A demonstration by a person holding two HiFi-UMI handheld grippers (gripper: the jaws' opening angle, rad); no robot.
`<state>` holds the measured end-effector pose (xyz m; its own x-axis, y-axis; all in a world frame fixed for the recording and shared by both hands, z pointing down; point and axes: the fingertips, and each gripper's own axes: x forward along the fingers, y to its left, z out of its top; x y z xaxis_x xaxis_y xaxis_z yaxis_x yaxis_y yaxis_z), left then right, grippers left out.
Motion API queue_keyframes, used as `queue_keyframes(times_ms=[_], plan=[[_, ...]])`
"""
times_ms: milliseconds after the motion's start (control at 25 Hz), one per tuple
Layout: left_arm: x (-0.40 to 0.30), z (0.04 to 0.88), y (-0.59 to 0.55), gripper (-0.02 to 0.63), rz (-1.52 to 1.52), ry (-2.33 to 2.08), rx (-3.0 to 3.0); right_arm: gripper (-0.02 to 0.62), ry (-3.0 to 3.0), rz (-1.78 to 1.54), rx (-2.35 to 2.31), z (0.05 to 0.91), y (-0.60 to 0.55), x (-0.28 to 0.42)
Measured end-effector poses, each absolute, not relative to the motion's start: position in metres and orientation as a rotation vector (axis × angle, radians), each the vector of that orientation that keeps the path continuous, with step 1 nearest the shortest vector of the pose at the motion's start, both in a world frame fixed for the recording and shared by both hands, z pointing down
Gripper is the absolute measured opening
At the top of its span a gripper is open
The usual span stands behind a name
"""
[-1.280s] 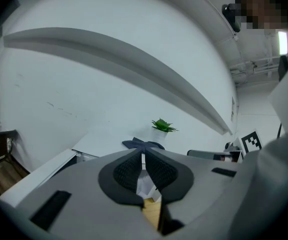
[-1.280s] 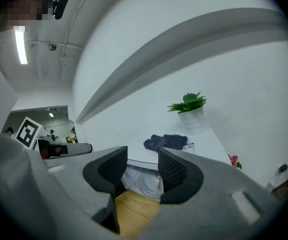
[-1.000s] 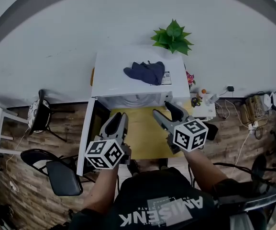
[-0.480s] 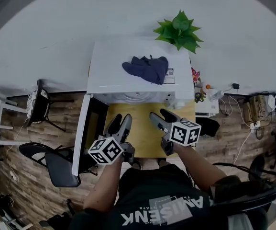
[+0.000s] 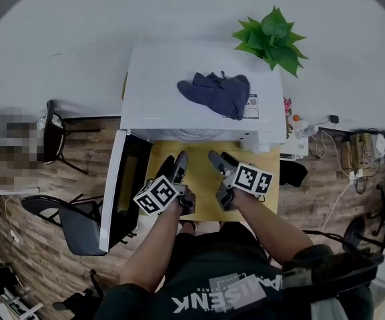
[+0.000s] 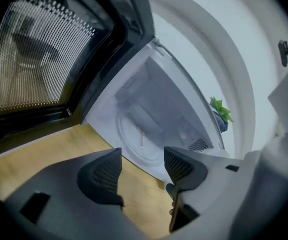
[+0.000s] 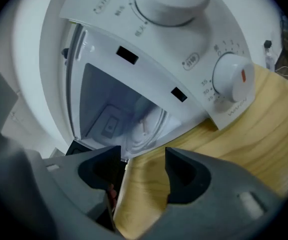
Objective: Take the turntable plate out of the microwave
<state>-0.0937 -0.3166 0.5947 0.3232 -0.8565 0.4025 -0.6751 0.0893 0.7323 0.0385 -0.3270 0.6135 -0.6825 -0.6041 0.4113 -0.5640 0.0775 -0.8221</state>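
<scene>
Both tools have sunk toward the desk since the earlier frame and now lie low before the open microwave. Left tool [image 6: 141, 159]: jaws have just been opening and stand wide apart with nothing between them; through the gap shows the desk [image 6: 44, 154] and, beyond it, the oven cavity. Right tool [image 7: 143, 156]: jaws likewise apart and empty, aimed at the same opening from beside the control dial [image 7: 231, 79]. Turntable plate [image 6: 139, 136]: in place on the cavity floor inside the microwave [image 5: 179, 79], untouched and well apart from both tools. Microwave door [image 5: 122, 189]: swung fully out to the left. Dark cloth [image 5: 215, 93] on the oven top and potted plant [image 5: 272, 35] behind take no part. Judged stage: approach; both tools are readied to reach in and take the plate's rim.
</scene>
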Motion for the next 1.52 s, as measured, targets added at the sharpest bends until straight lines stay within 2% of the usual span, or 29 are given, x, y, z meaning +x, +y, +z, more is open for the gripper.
queue_keyframes(times_ms=[600, 1280, 1520], plan=[[-0.085, 0.661, -0.362, 0.268, -0.247, -1.281, 1.507, 0.313, 2.032, -1.815, -1.274, 0.656, -0.366, 0.015], [-0.084, 0.678, -0.383, 0.272, -0.203, -1.267, 1.469, 0.311, 1.723, -1.927, -1.45, 0.679, -0.399, 0.009], [-0.084, 0.68, -0.378, 0.275, -0.19, -1.272, 1.474, 0.293, 1.706, -1.98, -1.366, 0.68, -0.391, 0.006]])
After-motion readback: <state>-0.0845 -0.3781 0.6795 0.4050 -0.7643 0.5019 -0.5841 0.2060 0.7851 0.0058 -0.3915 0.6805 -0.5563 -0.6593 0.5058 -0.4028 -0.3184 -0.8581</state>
